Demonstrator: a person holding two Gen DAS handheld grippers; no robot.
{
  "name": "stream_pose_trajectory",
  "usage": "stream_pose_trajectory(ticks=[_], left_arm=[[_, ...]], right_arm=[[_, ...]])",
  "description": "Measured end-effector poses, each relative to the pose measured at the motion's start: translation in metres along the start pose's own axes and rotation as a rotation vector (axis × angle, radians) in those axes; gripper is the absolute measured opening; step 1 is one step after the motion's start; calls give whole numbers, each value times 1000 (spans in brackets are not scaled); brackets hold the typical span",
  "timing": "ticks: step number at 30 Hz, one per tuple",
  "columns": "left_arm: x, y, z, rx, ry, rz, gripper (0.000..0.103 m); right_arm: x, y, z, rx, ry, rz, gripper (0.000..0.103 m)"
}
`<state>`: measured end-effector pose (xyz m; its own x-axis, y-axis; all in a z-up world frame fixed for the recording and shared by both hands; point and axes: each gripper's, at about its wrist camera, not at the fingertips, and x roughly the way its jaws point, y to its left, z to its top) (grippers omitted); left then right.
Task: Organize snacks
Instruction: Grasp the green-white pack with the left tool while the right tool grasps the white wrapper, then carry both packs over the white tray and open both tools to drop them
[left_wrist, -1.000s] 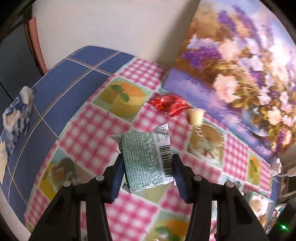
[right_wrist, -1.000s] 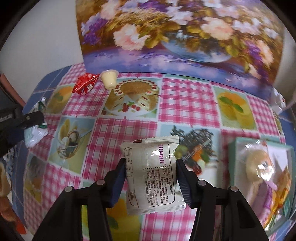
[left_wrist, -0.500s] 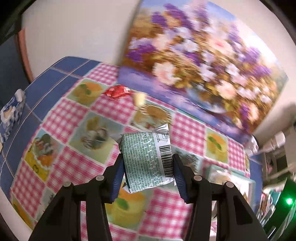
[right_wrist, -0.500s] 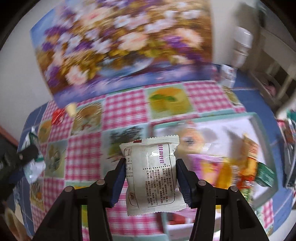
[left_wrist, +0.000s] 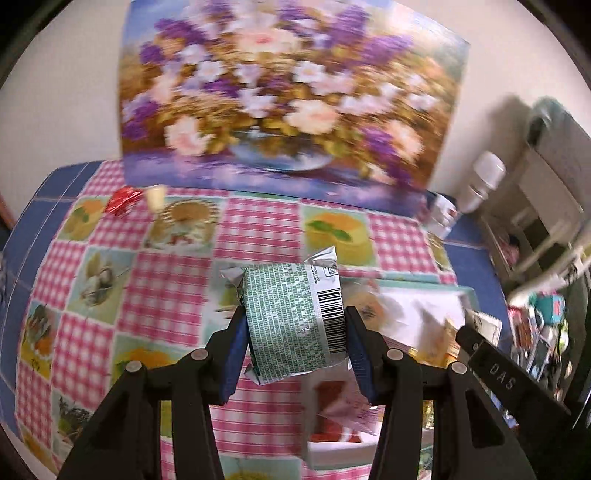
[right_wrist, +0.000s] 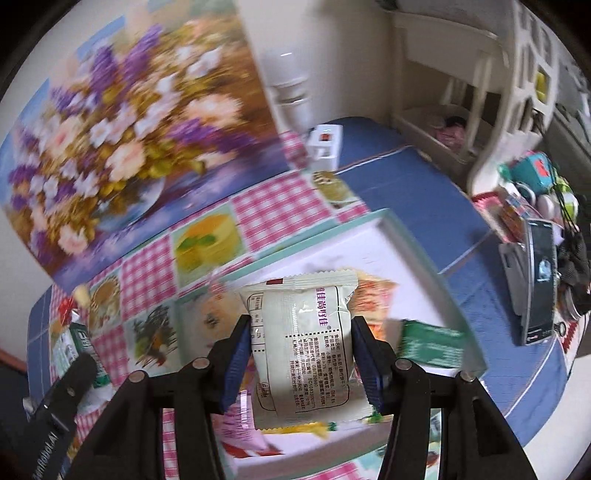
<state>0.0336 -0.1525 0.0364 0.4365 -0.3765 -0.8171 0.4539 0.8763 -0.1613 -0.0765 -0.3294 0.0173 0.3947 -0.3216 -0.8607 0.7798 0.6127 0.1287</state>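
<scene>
Left gripper (left_wrist: 295, 332): pinching green-printed snack packet (left_wrist: 291, 321), above checkered tablecloth (left_wrist: 166, 284) just beside tray (left_wrist: 424, 286). Right gripper (right_wrist: 299, 354): clamped on white snack packet (right_wrist: 303, 347), above white tray (right_wrist: 417, 251) with other snacks inside. Red wrapper (left_wrist: 123, 197) and pudding cup (left_wrist: 155, 195) near floral painting (left_wrist: 288, 92).

The green-printed snack packet (left_wrist: 291, 321) looks like crinkled foil-backed plastic film with shiny silver crimped ends, and the cream packet (right_wrist: 306, 350) is smooth glossy plastic that catches the light. The checked tablecloth (left_wrist: 255, 229) has the slick sheen of wipe-clean vinyl. The gripper fingers (left_wrist: 229, 354) are matt black plastic with duller blue pads and small bright metal rivets.
</scene>
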Motion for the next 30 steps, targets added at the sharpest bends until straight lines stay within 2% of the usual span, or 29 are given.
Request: stream_pose_trajectory(ticks=[6, 13, 19, 30], left_arm=[[2, -50, -4, 113, -3, -44, 52], [16, -97, -11, 222, 17, -61, 52], [36, -114, -16, 262, 49, -67, 52], [63, -119, -19, 265, 104, -66, 52]], right_arm=[[-7, -40, 10, 77, -20, 1, 56], [-7, -75, 14, 133, -22, -30, 56], [16, -94, 12, 166, 44, -57, 56], [50, -108, 3, 215, 152, -89, 56]])
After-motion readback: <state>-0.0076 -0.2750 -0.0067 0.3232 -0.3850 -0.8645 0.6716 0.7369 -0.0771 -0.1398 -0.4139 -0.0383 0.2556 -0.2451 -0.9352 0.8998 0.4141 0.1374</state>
